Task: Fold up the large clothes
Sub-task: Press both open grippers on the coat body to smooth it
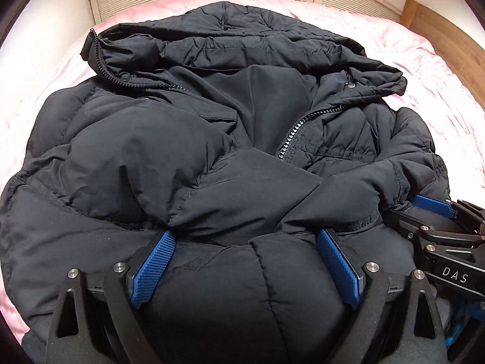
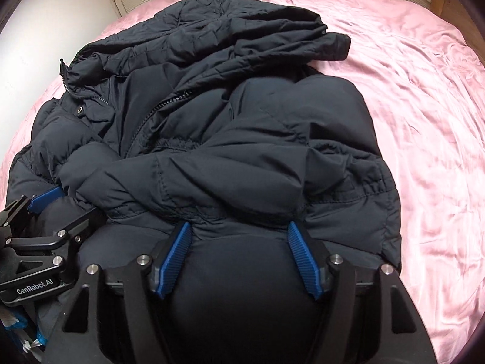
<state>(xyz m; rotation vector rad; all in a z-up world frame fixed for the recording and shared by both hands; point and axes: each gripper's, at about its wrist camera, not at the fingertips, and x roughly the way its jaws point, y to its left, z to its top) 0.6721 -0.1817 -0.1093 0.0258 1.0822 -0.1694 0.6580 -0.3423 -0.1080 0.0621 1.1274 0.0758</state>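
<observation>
Black jacket [image 1: 212,151] lies half-folded on our bed [image 1: 424,69], hood at twelve o'clock; both grippers, left [image 1: 245,261] and right [image 2: 239,257], spread, pinching nothing.

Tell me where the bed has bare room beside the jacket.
Bare pink sheet lies right of the jacket, out to the wooden bed frame, and a narrower strip left of it. The near middle is crowded by both grippers.

jackets: 1 [image 1: 188,163] | hand-held grippers: 2 [image 1: 245,239] [image 2: 239,230] | beds: 1 [image 2: 424,121]
</observation>
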